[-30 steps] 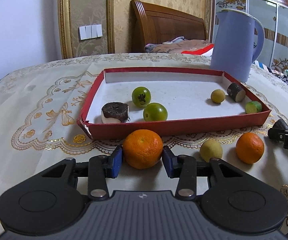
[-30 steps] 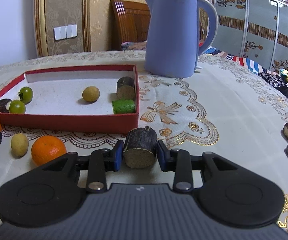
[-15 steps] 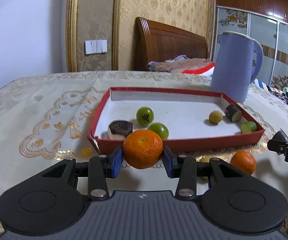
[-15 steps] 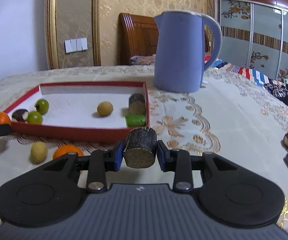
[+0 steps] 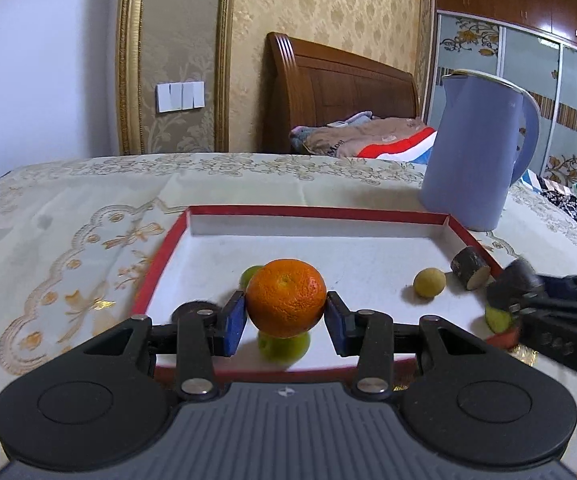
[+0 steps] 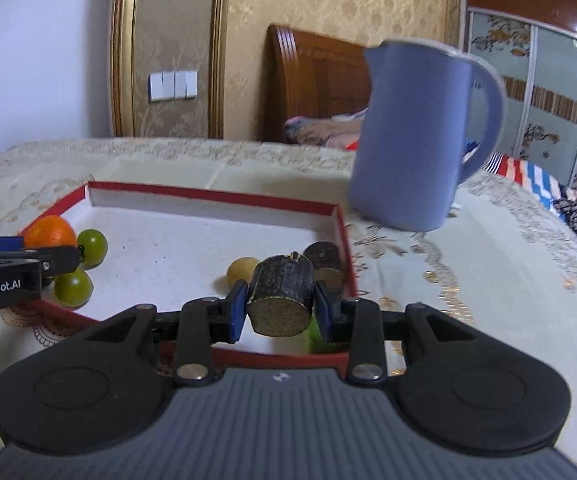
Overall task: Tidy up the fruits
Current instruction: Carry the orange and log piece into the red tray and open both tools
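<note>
Gold-patterned bedroom walls and a carved bed sit behind a worktop under a cream embroidered cloth, where a shallow red-rimmed cardboard tray with a white floor collects the fruit. The left hand-held gripper is clenched on a round orange mandarin, held above the tray's near-left part — likely to drop it beside the green fruits. The right hand-held gripper grips a dark bark-skinned cylindrical chunk over the near-right corner — beside a similar piece.
</note>
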`<state>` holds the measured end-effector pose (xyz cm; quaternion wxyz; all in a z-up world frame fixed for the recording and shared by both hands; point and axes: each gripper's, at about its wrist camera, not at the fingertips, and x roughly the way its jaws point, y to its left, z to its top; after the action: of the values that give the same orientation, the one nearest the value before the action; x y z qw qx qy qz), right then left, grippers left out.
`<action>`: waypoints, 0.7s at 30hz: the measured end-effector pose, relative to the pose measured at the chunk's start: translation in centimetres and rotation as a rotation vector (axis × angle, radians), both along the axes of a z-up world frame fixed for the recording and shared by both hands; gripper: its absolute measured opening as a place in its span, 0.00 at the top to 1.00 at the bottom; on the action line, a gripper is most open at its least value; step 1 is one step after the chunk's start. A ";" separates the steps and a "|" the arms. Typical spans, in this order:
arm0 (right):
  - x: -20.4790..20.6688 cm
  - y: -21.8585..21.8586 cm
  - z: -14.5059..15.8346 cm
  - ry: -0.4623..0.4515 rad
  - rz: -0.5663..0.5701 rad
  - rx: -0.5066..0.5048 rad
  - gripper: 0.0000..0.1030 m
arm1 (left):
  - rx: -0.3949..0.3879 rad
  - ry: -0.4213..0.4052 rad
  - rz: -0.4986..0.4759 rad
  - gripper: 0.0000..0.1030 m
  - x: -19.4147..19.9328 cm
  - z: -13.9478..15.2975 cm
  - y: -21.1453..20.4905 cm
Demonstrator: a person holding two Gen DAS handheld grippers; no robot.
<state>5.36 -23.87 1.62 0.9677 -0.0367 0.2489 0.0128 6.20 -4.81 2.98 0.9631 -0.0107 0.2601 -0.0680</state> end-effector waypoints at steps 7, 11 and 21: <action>2.6 0.6 -1.2 0.066 0.014 -0.011 0.68 | 0.028 0.033 -0.029 0.60 1.8 -0.8 -1.3; 3.8 1.1 -1.9 0.089 0.005 -0.038 0.68 | 0.051 0.032 -0.023 0.60 2.5 -1.0 -1.9; 6.5 1.7 -2.5 0.102 -0.018 -0.050 0.68 | 0.090 0.061 0.015 0.60 4.4 -2.2 -2.0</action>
<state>11.88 -22.14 -0.85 0.9527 -0.0581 0.2983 -0.0004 10.58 -6.78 0.82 0.9547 0.0287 0.2921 -0.0485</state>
